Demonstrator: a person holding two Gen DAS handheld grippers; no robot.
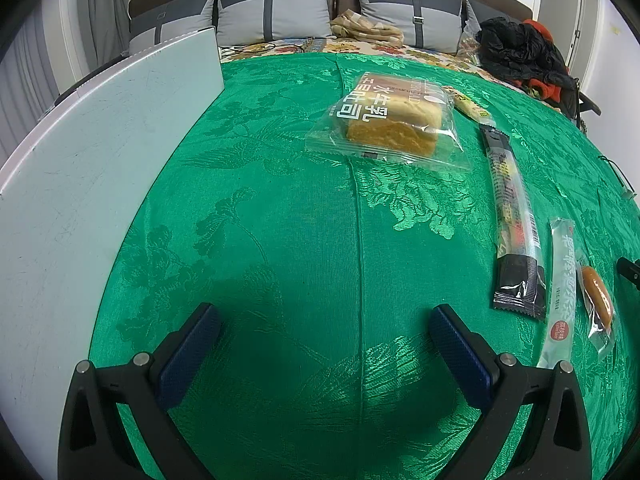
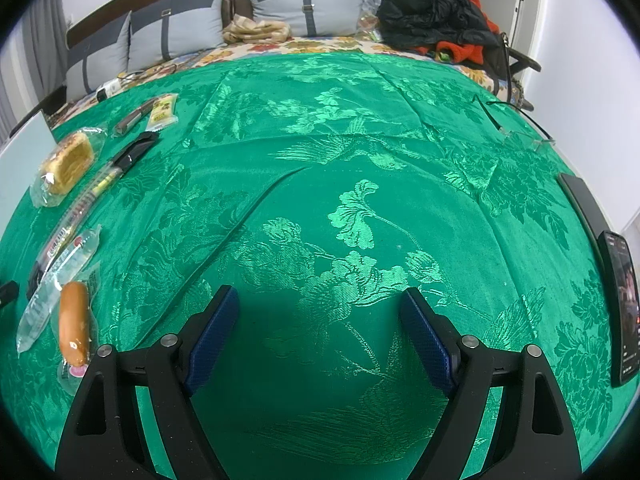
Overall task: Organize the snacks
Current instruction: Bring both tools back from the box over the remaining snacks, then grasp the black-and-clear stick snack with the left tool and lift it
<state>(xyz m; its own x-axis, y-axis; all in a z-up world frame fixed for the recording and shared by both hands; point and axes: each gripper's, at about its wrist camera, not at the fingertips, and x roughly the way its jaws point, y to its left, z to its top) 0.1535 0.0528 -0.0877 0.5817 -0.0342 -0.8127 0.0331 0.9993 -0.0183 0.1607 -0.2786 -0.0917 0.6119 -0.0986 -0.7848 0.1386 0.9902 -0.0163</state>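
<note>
Several wrapped snacks lie on a green patterned cloth (image 1: 280, 220). A bagged bread slice (image 1: 394, 122) sits ahead of my left gripper (image 1: 324, 320), with a long black stick pack (image 1: 512, 220), a pale stick pack (image 1: 560, 292) and a small sausage (image 1: 598, 296) to its right. My left gripper is open over bare cloth. In the right wrist view the same snacks line the left side: bread (image 2: 68, 162), black stick pack (image 2: 92, 188), pale pack (image 2: 56, 280), sausage (image 2: 74, 322), a yellow pack (image 2: 162, 110). My right gripper (image 2: 320, 300) is open with nothing between its fingers.
A white board (image 1: 92, 168) stands along the left of the cloth. A phone (image 2: 622, 308) lies at the right edge, with a dark strip (image 2: 580, 200) beyond it. Grey cushions (image 1: 272, 12), a folded cloth (image 1: 366, 26) and black and red clothing (image 2: 436, 16) lie at the back.
</note>
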